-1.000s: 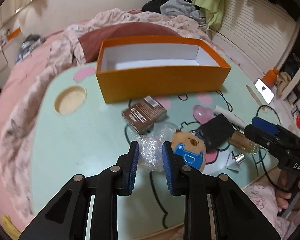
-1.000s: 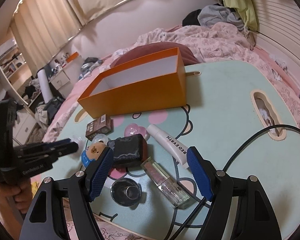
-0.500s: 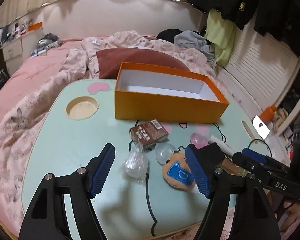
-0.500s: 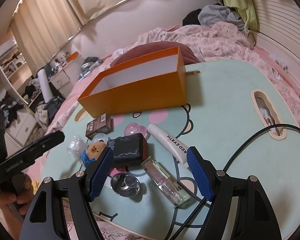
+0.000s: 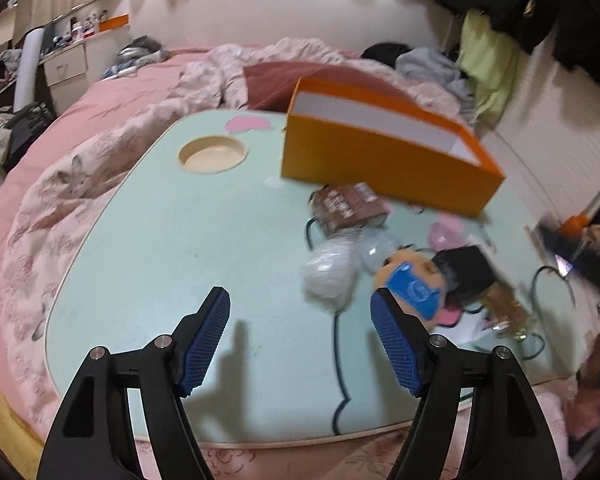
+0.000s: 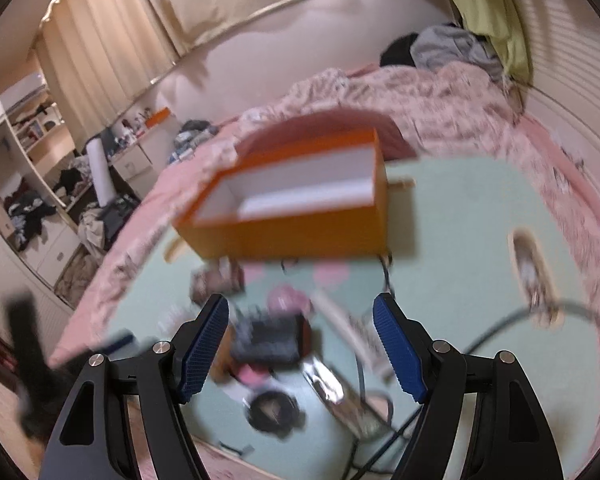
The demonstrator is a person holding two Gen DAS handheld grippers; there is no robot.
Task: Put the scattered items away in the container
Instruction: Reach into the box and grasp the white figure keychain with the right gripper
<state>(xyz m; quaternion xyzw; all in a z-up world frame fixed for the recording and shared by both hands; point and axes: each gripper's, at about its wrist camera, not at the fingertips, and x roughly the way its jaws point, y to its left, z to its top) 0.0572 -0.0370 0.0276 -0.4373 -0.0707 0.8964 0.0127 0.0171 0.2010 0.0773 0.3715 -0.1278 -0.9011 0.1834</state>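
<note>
Both grippers empty, fingers spread wide: left gripper [image 5: 300, 312], right gripper [image 6: 300, 320]. Orange box [image 5: 380, 164] empty at worktop rear; plastic wrap [image 5: 328, 276] near left; centre fingers over it, close gently

The long orange cardboard box with a white inside [image 5: 388, 160] sits open and upright. Just in front of it lies a small brown printed carton [image 5: 348, 210], then a crumpled clear plastic wrap [image 5: 330, 276], a plush bear in blue overalls [image 5: 410, 288] and a black pouch [image 5: 466, 270].
</note>
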